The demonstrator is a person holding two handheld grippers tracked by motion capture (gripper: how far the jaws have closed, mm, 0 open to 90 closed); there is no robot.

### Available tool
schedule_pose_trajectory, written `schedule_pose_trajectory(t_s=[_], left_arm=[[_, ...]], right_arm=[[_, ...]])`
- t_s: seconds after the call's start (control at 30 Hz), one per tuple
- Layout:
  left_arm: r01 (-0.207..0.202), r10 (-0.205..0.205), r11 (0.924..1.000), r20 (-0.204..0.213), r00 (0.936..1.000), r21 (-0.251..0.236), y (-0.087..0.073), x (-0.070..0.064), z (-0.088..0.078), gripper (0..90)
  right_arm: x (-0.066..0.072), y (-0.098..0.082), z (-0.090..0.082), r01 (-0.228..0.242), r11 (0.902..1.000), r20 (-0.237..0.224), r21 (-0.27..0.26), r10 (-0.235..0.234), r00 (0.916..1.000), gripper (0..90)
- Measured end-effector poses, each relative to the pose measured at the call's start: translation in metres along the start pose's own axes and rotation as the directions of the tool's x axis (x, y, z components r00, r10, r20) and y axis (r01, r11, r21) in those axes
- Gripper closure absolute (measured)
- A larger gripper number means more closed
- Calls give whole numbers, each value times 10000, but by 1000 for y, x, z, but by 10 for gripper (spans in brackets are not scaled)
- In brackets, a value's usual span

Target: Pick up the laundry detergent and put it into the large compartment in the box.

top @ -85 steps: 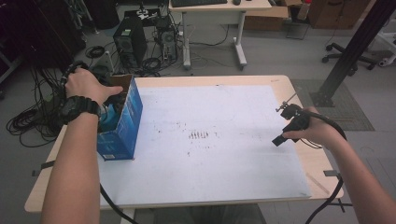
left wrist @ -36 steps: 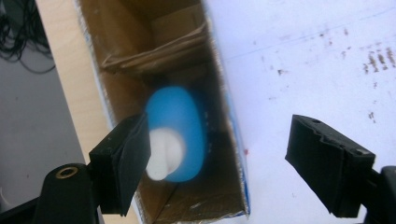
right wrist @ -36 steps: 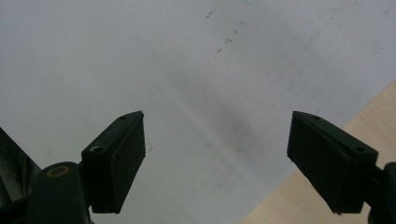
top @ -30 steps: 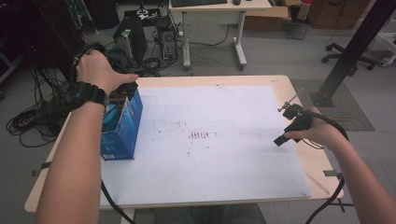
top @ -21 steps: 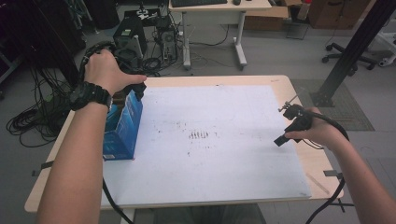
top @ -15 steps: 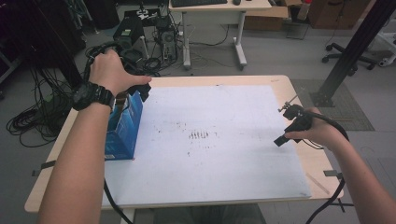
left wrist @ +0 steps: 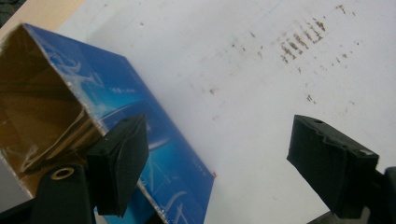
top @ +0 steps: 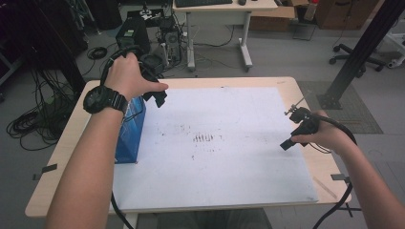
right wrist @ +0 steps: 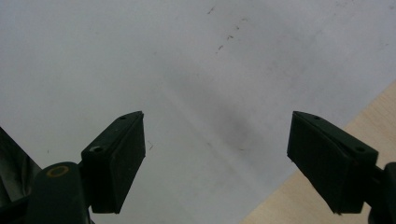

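Blue box (top: 130, 133) upright at left edge of white sheet (top: 224, 143) on tabletop (top: 62, 157), open top empty. Left hand-held gripper (top: 160, 98) just above its far corner, jaws apart, just been opening, gripping nothing. Right hand-held gripper (top: 286, 144) well apart near right edge, released.

Grey floor (top: 286, 52) with tangled cables (top: 33, 119), a desk (top: 224, 7), computer towers (top: 133, 33), an office chair (top: 377, 47).

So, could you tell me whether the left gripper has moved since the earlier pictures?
Yes. The left gripper has gone from over the blue box toward the table's far edge, jaws just opening, empty.
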State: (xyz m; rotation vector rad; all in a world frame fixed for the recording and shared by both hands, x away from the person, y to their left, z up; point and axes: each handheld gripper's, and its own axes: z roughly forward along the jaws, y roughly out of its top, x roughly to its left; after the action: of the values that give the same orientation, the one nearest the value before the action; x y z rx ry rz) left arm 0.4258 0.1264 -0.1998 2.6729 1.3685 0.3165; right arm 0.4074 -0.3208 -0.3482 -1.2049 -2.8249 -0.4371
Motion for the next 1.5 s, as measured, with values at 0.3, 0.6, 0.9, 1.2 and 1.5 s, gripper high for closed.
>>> schedule_pose_trajectory(t_s=[0.3, 0.6, 0.9, 1.2, 1.5], left_arm=[[-767, 768, 9970, 304, 9966, -56, 7, -11, 9, 201], [-1474, 1472, 9891, 524, 9877, 11, 11, -21, 20, 197], [-1942, 1937, 9810, 703, 9785, 1, 15, -32, 29, 190], [-2246, 2231, 9744, 877, 9708, 71, 16, -45, 42, 190], [-2305, 2283, 9729, 806, 9702, 185, 13, -50, 50, 189]], right_arm=[[-1, 0, -1, -17, 10000, 33, 28, 17, 10000, 198], [-1, 0, 1, -31, 10000, 12, 73, 31, 10000, 197], [0, 2, 0, 3, 10000, 13, 71, -3, 10000, 197], [3, 6, -4, 56, 10000, 55, 71, -56, 10000, 197], [8, 8, -7, 184, 9998, 98, 88, -185, 9998, 197]])
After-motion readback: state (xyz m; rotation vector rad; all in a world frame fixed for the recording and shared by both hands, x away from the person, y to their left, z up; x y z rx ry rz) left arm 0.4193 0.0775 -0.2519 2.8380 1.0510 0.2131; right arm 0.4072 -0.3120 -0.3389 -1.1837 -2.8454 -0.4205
